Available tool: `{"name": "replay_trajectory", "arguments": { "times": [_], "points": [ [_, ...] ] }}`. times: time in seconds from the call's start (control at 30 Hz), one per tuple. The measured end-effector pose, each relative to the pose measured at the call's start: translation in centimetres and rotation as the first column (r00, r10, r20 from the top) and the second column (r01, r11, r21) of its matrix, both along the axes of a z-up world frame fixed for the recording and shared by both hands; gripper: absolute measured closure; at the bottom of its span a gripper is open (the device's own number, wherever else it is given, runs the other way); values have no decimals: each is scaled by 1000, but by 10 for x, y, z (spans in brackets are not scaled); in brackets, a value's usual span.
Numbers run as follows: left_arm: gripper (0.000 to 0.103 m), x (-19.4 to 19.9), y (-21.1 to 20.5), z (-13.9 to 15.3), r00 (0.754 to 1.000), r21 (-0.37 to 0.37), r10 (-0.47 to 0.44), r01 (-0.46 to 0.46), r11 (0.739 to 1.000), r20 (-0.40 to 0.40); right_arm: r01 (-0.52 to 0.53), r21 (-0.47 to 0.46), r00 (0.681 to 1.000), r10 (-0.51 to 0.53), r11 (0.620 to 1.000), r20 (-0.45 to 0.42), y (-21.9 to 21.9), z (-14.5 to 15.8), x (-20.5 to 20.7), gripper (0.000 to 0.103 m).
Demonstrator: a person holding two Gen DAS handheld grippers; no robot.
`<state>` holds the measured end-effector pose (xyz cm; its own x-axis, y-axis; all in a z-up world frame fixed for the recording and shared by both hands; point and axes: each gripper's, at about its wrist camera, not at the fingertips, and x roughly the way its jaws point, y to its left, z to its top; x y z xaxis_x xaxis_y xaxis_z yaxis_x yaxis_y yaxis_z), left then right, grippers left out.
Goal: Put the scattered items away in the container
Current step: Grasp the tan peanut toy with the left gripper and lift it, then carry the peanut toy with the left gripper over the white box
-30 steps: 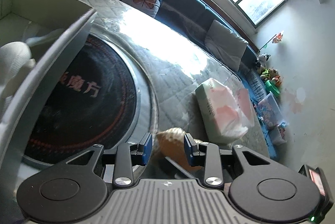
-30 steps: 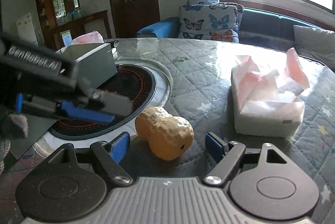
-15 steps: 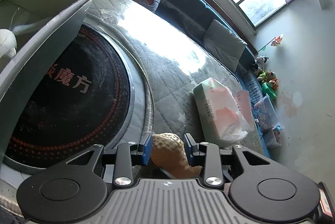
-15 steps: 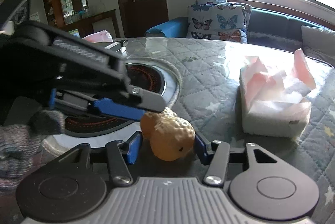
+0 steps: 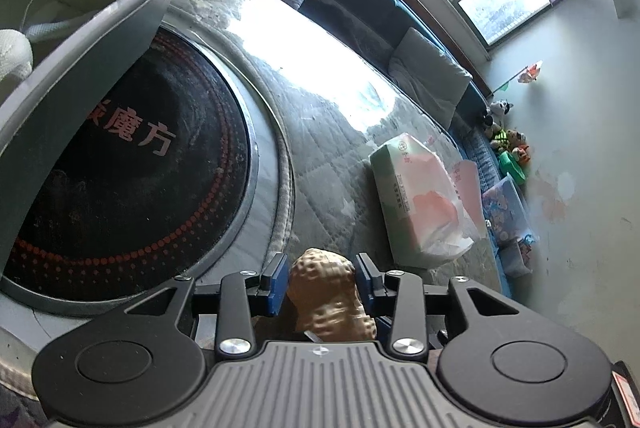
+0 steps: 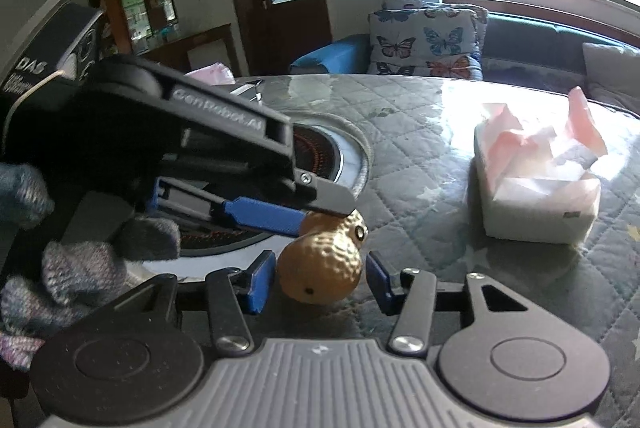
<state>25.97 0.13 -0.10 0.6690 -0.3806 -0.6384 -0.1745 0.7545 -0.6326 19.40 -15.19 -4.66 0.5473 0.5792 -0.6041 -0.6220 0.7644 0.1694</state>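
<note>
Peanut-shaped toy point(image 6: 320, 262) (tan, dimpled, two-lobed) lies on the quilted tablecloth point(image 6: 420, 164) beside the round black cooktop point(image 5: 120, 164). Left gripper point(image 5: 322, 278) clamps its far lobe; right gripper point(image 6: 320, 278) brackets the near lobe, blue pads point(image 6: 260, 280) apart, not touching. Grey cardboard box point(image 5: 92, 40) stands well apart.

tissue pack point(image 5: 420, 200) on quilted table point(image 5: 320, 156) w/ round black hotplate point(image 5: 132, 164), butterfly cushion point(image 6: 426, 42) behind.

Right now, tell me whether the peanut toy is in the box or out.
Out. The peanut toy is between the fingers of the left gripper, over the table cover; the grey box stands apart.
</note>
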Motion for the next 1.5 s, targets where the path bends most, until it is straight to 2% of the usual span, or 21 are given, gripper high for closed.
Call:
{"name": "replay_trajectory", "arguments": {
  "times": [0.1, 0.4, 0.6, 0.9, 1.3, 1.5],
  "points": [
    [62, -1, -3, 1, 1000, 10, -13, 13, 1000, -4, 1, 6, 1000, -1, 1000, -9, -1, -2, 2, 57],
    [62, -18, -11, 5, 999, 64, -38, 38, 997, -4, 8, 31, 1000, -7, 999, -31, -5, -5, -8, 57],
    [62, -36, -20, 9, 998, 114, -61, 61, 992, -3, 20, 53, 999, -18, 998, -49, -8, -8, -22, 57],
    [62, -66, -26, 12, 996, 135, -89, 92, 987, -23, 7, 62, 997, -2, 998, -76, -16, -10, -51, 57],
    [63, -105, -20, 15, 996, 125, -85, 84, 989, -3, -21, 7, 999, 22, 1000, -37, -7, -5, -93, 57],
    [63, -127, 2, 35, 998, 113, -27, 19, 993, 65, -65, -10, 998, 65, 998, 25, 11, 12, -107, 58]
  ]
}}
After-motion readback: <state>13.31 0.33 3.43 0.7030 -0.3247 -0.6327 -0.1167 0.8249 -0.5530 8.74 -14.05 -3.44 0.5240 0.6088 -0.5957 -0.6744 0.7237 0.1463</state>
